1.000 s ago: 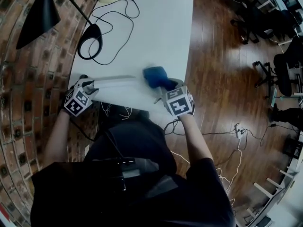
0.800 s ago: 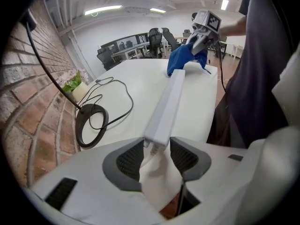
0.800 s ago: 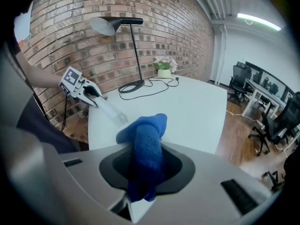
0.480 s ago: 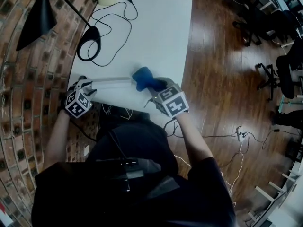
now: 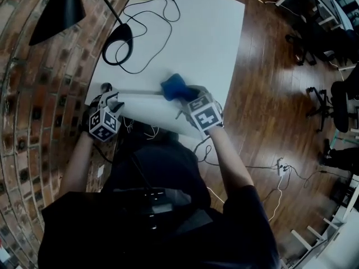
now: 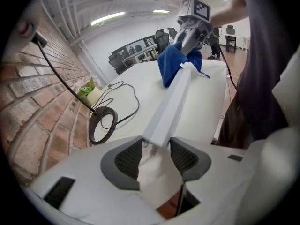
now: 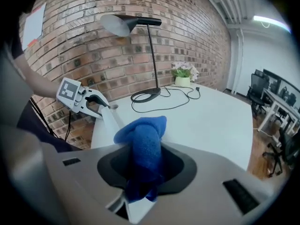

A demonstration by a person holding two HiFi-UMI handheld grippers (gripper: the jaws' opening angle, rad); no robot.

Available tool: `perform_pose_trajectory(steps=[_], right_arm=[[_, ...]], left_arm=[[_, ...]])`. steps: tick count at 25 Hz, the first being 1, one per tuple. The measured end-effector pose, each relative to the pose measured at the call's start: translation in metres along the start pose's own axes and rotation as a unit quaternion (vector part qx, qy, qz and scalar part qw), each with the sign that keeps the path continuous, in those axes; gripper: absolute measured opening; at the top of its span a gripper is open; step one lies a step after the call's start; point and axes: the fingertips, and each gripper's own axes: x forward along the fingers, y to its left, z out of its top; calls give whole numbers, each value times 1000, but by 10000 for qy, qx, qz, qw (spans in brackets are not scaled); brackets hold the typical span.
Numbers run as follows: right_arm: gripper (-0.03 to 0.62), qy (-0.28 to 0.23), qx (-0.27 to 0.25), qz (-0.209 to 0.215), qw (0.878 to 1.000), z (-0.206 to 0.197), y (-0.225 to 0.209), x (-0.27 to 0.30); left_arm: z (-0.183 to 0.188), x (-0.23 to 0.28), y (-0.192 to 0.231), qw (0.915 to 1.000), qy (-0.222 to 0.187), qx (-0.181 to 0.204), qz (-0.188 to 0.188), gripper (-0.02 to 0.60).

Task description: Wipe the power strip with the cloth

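The power strip [image 5: 140, 94] is seen along the near edge of the worktop [image 5: 190, 38]. Its left end is clamped between the jaws of the left hand-held gripper [image 5: 112, 98], which has been kept in place. The blue cloth [image 5: 175, 87], bunched in the right hand-held gripper [image 5: 185, 96], has been drawn along the strip toward that left end over the past second. Less bare casing is now left between the two hand-held grippers. The right jaws have just been eased a little wider, yet the cloth is still wedged between them. A wiping stroke is judged to be under way, with the stretch nearest the left hand-held gripper not yet covered.

In the left gripper view, the strip [image 6: 171, 104] is shown running away from the narrow-set pads to the cloth [image 6: 171, 64] folded over its far part. In the head view that contact is masked by the cloth itself. Whether any strip lies beyond the cloth cannot be told.

The right gripper view is filled by the cloth [image 7: 143, 144] between its jaws, with the strip [image 7: 108, 120] reduced to a sliver behind it. The desk lamp [image 7: 133, 22] and a potted plant [image 7: 183, 76] at the far-left corner are shown side-on there, where the head view gives them only from above.
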Motion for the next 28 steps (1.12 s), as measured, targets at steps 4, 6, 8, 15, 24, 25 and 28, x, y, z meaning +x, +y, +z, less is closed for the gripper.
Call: perform_pose_trajectory(steps=[4,6,8,15,24,25,28], right_arm=[[308,285,-123,507,9982,-19,16,8],[368,545,-183,711,9958,-32,23,7],[368,627,-281,746,9948,-36,25,2],[370,89,-1201,991,9878,30,71,11],[247,1310,-3208,1382,9278,9,119,87],[172,1315,-3209,1300,9289,6,116,88],[161,1170,-3218,1123,9328,5,113,89]], left_arm=[[-1,-1,4,9996,-194,-169,139,192],[-1,-1,3,9995,-229,-195,85,192],[-1,-1,2,9996,-261,-143,17,192],[-3,0,2,9988,-456,102,-124,192],[-3,0,-2,9970,-528,299,-483,192],[-2,-1,-2,9967,-542,281,-533,192],[-1,-4,-1,9952,-558,173,-783,192]])
